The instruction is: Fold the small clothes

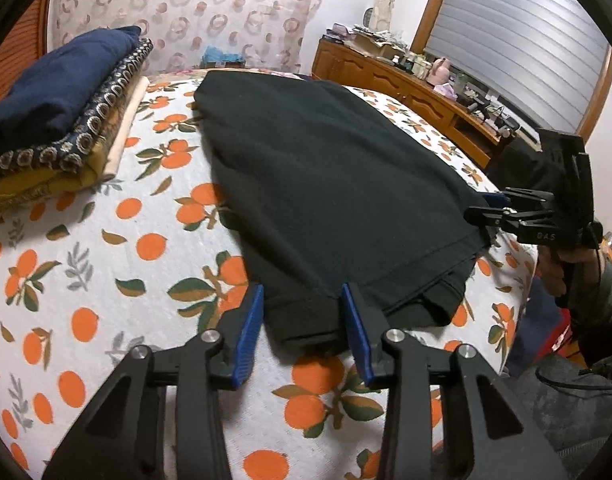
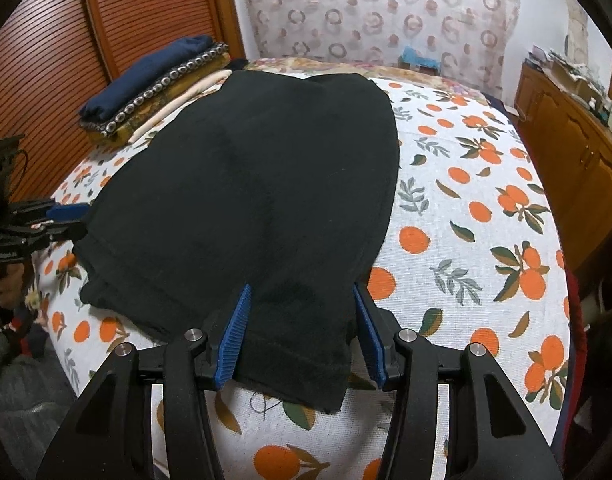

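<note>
One perhaps "DAS"-lettered right gripper (image 1: 491, 210)

A home bedroom: an orange-print bedspread (image 1: 106, 280), a wooden dresser (image 1: 406, 88) and folded clothes (image 1: 62, 112).

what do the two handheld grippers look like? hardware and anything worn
Both alike: left gripper and right gripper have black linkage arms, silver pivot pins and ribbed blue pads. Side bodies carry white lettering, unreadable. A dark sleeve shows behind the right one.
</note>
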Demonstrator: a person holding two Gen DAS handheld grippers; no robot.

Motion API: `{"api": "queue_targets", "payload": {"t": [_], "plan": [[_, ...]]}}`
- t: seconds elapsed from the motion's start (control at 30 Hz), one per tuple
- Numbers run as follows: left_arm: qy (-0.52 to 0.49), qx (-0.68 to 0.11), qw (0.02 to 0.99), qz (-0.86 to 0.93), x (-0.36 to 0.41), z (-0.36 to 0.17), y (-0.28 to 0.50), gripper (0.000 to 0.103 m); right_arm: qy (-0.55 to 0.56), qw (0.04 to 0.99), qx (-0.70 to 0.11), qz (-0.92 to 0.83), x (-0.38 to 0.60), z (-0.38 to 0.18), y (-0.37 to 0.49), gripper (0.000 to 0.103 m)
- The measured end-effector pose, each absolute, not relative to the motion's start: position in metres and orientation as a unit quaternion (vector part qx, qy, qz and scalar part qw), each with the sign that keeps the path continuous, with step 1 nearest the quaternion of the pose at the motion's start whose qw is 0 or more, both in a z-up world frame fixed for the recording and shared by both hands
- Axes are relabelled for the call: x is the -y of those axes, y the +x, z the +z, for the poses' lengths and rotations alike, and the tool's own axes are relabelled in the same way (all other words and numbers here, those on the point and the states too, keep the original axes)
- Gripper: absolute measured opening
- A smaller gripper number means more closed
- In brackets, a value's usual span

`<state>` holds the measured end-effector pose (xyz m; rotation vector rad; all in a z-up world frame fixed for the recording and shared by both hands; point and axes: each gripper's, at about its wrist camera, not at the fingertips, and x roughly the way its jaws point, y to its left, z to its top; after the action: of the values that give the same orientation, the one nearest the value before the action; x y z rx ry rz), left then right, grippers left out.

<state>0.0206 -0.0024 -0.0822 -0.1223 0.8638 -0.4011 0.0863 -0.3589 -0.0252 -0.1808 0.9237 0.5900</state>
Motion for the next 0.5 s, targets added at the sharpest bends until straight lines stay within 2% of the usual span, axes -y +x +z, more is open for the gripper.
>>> {"api": "queue_targets", "payload": {"t": [0.03, 0.07, 0.2, 0.33, 0.4, 0.5], "plan": [[-0.062, -0.415, 0.886, -0.195, 0.002, -0.082, 0.021, 0.036, -0.086, 0.85, -0.438, 0.281, 0.359, -0.025, 0.086, 0.051], [-0.065, -0.415, 0.886, -0.198, 0.002, -0.082, 0.021, 0.029, -0.087, 0.849, -0.438, 0.281, 0.359, -0.026, 0.087, 0.051], [-0.059, -0.412, 0.885, -0.208, 0.007, -0.08, 0.019, 0.018, -0.091, 0.85, -0.435, 0.282, 0.358, -0.026, 0.085, 0.051], [-0.047, -0.405, 0.887, -0.216, 0.01, -0.075, 0.019, 0.007, -0.09, 0.844, -0.433, 0.302, 0.356, -0.026, 0.082, 0.029], [-0.051, -0.399, 0.889, -0.22, 0.009, -0.07, 0.018, 0.005, -0.102, 0.841, -0.428, 0.315, 0.353, -0.025, 0.079, 0.021], [-0.063, -0.38, 0.895, -0.227, 0.006, -0.058, 0.017, 0.004, -0.106, 0.839, -0.424, 0.325, 0.351, -0.024, 0.077, 0.016]]}}
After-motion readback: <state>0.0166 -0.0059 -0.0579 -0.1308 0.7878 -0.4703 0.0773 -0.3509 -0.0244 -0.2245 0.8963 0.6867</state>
